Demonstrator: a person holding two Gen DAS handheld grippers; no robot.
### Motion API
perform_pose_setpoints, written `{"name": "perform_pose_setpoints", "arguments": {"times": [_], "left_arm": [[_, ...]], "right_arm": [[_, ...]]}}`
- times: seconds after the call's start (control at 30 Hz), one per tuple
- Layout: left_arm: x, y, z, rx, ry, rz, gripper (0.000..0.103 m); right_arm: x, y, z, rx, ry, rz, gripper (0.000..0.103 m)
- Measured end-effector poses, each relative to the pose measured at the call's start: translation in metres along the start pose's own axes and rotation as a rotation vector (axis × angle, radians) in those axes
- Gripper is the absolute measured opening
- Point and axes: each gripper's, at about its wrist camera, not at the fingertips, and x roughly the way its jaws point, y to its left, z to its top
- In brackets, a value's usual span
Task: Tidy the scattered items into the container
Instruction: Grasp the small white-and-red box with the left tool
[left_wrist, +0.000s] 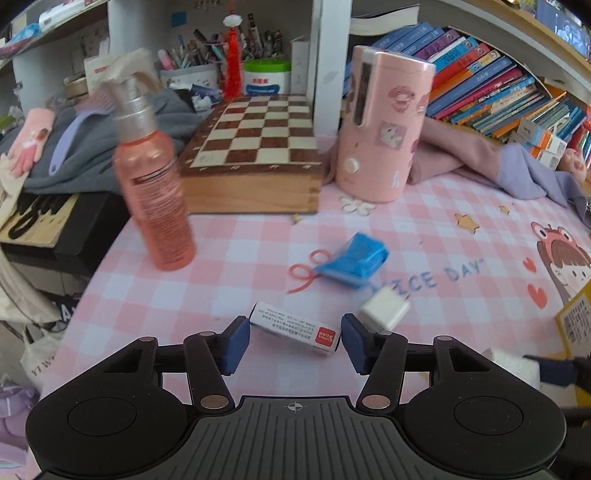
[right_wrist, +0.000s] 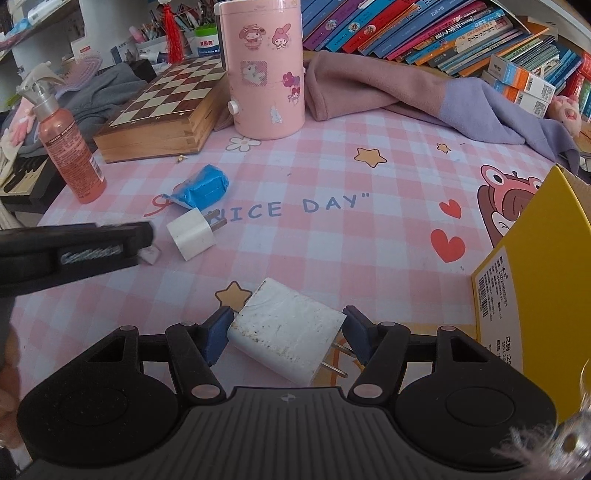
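Note:
In the left wrist view my left gripper (left_wrist: 294, 341) is open, its blue pads either side of a small white box with a red label (left_wrist: 295, 330) lying on the pink checked mat. A small white plug charger (left_wrist: 386, 308) and a blue wrapped packet (left_wrist: 354, 264) lie just beyond it. In the right wrist view my right gripper (right_wrist: 286, 334) is open around a larger, dirty white charger (right_wrist: 286, 328) with its prongs pointing right. The yellow cardboard container (right_wrist: 532, 266) stands at the right edge. The left gripper's body (right_wrist: 74, 251) shows at the left.
A pink spray bottle (left_wrist: 151, 184) stands at the left. A wooden chessboard box (left_wrist: 255, 147) and a pink cylindrical canister (left_wrist: 384, 125) stand behind. Pink and purple cloths (right_wrist: 424, 99), stacked books (right_wrist: 443, 33) and a shelf of clutter line the back.

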Motion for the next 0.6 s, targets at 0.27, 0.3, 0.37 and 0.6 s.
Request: {"name": "perform_pose_setpoints", "arguments": {"times": [0.27, 0.3, 0.37, 0.6], "left_arm": [[0.004, 0.001, -0.004, 0.075, 0.03, -0.002, 0.063], [0.006, 0.002, -0.004, 0.088, 0.045, -0.011, 0.067], [0.008, 0.0, -0.007, 0.136, 0.058, -0.008, 0.073], [0.01, -0.006, -0.014, 0.313, 0.037, 0.004, 0.073]], "right_arm": [[0.0, -0.001, 0.0, -0.001, 0.007, 0.023, 0.063], [0.0, -0.003, 0.0, 0.001, 0.008, 0.023, 0.063], [0.001, -0.005, 0.0, 0.007, 0.011, 0.024, 0.063], [0.002, -0.008, -0.002, 0.018, 0.021, 0.038, 0.063]]}}
